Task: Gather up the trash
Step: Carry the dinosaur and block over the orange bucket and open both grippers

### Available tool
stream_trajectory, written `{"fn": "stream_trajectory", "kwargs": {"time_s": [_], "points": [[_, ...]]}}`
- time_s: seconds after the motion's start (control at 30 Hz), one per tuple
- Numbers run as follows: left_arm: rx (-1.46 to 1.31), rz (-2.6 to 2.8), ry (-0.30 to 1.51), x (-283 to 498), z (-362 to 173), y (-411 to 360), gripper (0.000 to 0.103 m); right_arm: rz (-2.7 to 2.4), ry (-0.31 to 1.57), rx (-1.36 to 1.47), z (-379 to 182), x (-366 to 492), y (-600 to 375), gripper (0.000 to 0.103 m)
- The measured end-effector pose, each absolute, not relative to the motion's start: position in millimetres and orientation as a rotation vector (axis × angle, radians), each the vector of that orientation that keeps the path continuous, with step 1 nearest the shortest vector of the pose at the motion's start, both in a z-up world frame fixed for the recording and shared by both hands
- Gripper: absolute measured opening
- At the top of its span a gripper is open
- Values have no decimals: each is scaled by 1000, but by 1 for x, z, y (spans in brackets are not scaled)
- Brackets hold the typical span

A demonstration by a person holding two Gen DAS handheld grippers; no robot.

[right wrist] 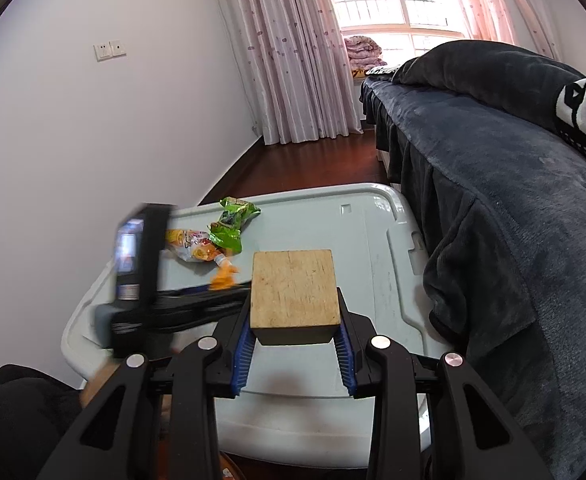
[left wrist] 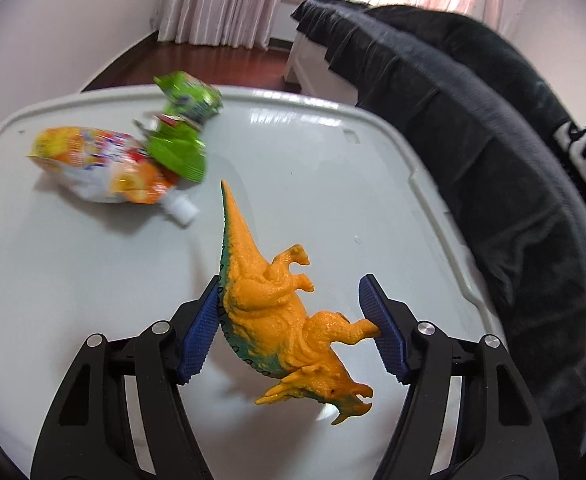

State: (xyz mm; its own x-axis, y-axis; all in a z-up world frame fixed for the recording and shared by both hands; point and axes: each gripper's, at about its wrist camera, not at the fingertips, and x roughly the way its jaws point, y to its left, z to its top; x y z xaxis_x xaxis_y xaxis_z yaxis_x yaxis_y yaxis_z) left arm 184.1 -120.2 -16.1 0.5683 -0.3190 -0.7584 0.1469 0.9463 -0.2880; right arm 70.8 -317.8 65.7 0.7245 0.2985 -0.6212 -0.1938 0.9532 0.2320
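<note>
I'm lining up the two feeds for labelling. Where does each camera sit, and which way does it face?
Left wrist: on the left gripper, angled down at the grey lid; its blue pads flank the toy dinosaur.
Right wrist: on the right gripper, facing the window across the lid; it clamps a wooden block.
Shared: lid, green wrapper, orange pouch, bed.

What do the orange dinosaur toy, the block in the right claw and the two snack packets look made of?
Orange dinosaur toy: moulded plastic or rubber, glossy, with pebbled skin texture. Pale square block: bare wood, with visible grain and scuffs. Green crumpled packet and orange spouted pouch: thin printed film, shiny and creased; blur hides detail.
</note>
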Motion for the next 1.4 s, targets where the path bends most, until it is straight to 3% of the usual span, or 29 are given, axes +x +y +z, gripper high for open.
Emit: {"fn": "stream_trajectory", "kwargs": {"time_s": [0.53, 0.9, 1.4], "points": [[-49, -305, 831, 1, 73, -38, 67, 388, 788, 65, 65, 10, -253, 35], [-42, -287, 856, -65, 57, -21, 67, 499, 822, -15, 76, -64, -209, 35], [-30, -264, 1033, -86, -4, -30, 67, 553, 1024, -51, 10, -95, -193, 35]]}}
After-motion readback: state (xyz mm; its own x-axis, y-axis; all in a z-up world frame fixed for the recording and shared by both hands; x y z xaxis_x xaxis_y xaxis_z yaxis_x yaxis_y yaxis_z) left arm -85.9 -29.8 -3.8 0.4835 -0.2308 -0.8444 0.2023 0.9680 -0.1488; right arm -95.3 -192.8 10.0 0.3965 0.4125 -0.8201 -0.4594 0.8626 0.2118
